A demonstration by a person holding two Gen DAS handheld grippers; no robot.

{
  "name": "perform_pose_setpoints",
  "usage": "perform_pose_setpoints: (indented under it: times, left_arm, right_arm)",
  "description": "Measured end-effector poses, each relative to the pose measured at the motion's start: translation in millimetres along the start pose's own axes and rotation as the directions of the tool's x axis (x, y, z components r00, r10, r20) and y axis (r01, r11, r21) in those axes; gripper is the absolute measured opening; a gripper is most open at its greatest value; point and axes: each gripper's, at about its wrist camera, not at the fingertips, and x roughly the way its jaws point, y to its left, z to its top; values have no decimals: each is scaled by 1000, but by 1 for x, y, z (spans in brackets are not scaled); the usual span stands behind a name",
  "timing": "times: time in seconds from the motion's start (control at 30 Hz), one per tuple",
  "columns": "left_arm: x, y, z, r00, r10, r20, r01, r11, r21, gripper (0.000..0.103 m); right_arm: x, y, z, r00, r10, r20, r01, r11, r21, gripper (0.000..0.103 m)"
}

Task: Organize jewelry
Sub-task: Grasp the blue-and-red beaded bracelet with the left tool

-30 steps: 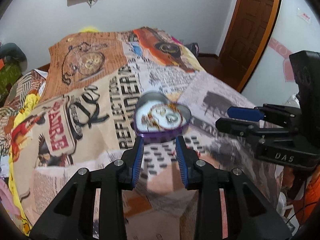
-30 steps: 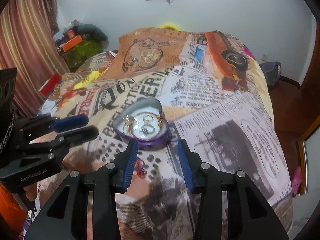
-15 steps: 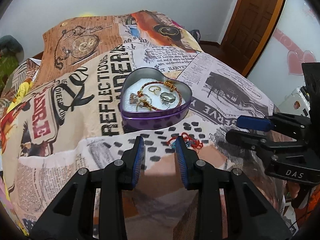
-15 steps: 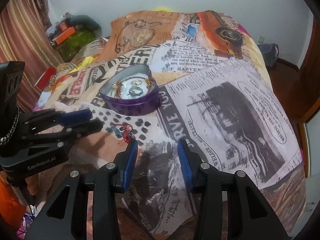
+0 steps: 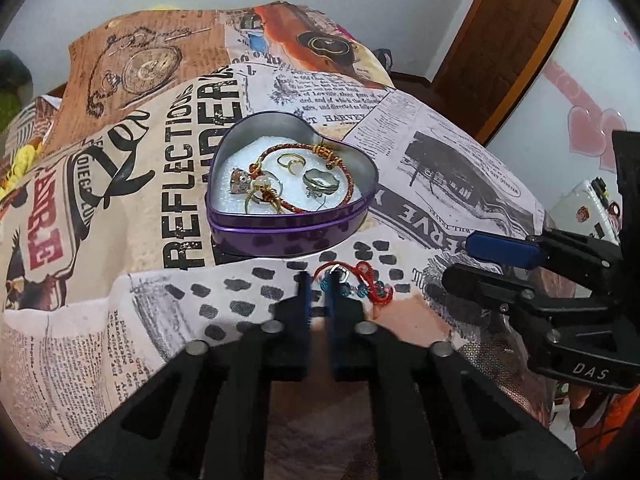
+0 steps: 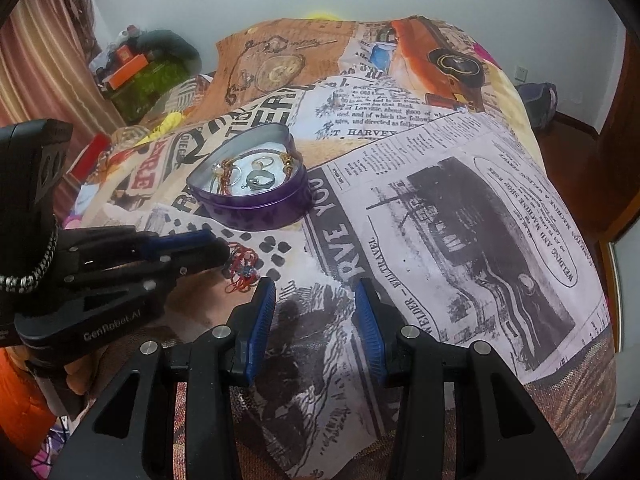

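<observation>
A purple heart-shaped tin (image 5: 288,236) lies open on the bed, holding a red-and-gold bangle (image 5: 348,176) and several rings on white foam. Just in front of it, a red thread bracelet with blue beads (image 5: 366,280) rests on the cover. My left gripper (image 5: 318,280) is closing to a thin slit, and its tips pinch the bracelet's left end. In the right wrist view, the left gripper (image 6: 222,250) reaches the bracelet (image 6: 242,268) from the left, below the tin (image 6: 256,208). My right gripper (image 6: 316,292) hovers open over bare cover, holding nothing, and also shows as right gripper (image 5: 460,260).
A newspaper-print bedspread (image 6: 460,200) covers the whole bed and drops off at the right and near edges. A wooden door (image 5: 504,40) stands at the back right. Boxes and a green bag (image 6: 140,76) are piled by the curtain at the back left.
Both grippers have dropped closer to the bed. The left jaws, open around bare cover half a second ago, have closed on the bracelet's end. The right jaws keep the same width.
</observation>
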Motion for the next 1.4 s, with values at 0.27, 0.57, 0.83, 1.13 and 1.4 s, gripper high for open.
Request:
perform_pose_setpoints:
  times: [0.27, 0.57, 0.83, 1.13, 1.4]
  left_arm:
    - [-20, 1, 2, 997, 30, 69, -30, 1000, 5, 0]
    - [-21, -8, 8, 999, 23, 45, -23, 1000, 1, 30]
    - [6, -29, 7, 999, 34, -42, -32, 998, 50, 37]
    - [11, -27, 2, 998, 55, -39, -54, 998, 46, 27]
    - [6, -22, -3, 996, 78, -31, -76, 996, 56, 6]
  right_arm:
    - [-1, 3, 1, 1000, 2, -1, -2, 1000, -6, 38]
    - [-2, 5, 2, 1000, 5, 0, -5, 1000, -3, 38]
    - [-7, -4, 0, 1000, 0, 8, 0, 1000, 12, 38]
    - [-13, -19, -4, 1000, -2, 17, 1, 999, 48, 38]
    - [-15, -16, -4, 1000, 4, 22, -5, 999, 42, 38]
